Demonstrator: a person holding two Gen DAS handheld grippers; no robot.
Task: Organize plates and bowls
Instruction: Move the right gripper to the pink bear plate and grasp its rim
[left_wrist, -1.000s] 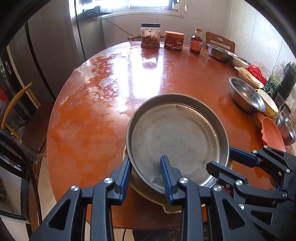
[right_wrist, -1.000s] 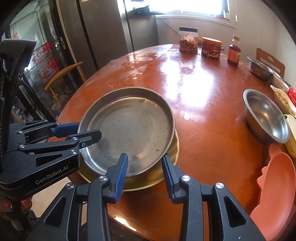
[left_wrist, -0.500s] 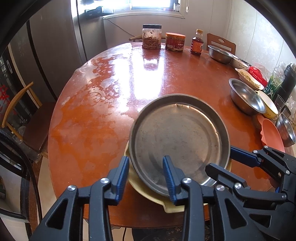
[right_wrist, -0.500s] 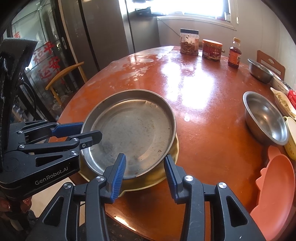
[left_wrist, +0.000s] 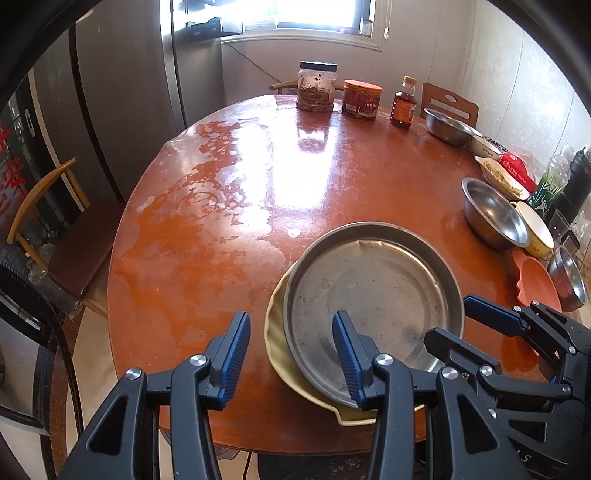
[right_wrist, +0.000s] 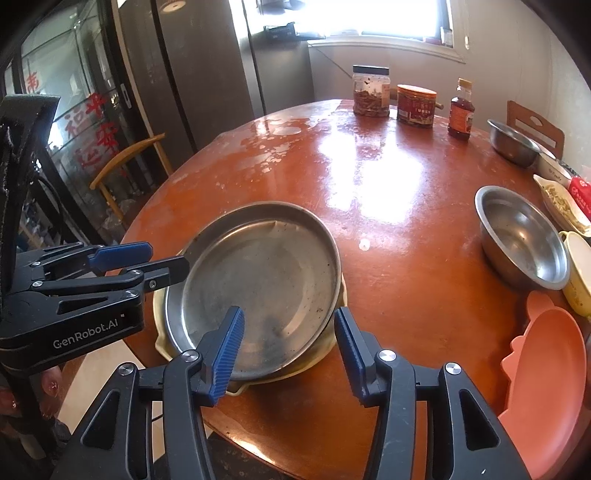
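A metal plate (left_wrist: 373, 295) is sitting on a yellow dish (left_wrist: 275, 332) near the front edge of the round counter (left_wrist: 207, 229), the stack of two now freed. The left tool (left_wrist: 291, 347) is hanging over the plate's left rim, its jaws having just been opening; one blue pad is showing over the plate, the other over bare counter, and neither appears to be pressing on anything. The right tool (right_wrist: 288, 347) is hovering at the plate's near rim, its jaws likewise having just been opening and now standing moderately apart, holding nothing.

Well apart to the right, a steel bowl (right_wrist: 521, 236), a cream cup (right_wrist: 580, 273) and a pink plate (right_wrist: 546, 373) are waiting along the counter's edge, with a second steel bowl (right_wrist: 511, 142) farther back near the jars.

The step in hand looks like letting go after stacking. Doing it well probably means spreading both tools fully clear of the rim before lifting, and drawing them straight up and back, since a pad catching the thin metal lip could drag the plate off centre on the dish below. The plate is already lying slightly to one side of the yellow dish, close to the counter's front edge, so a sideways nudge is the main risk.
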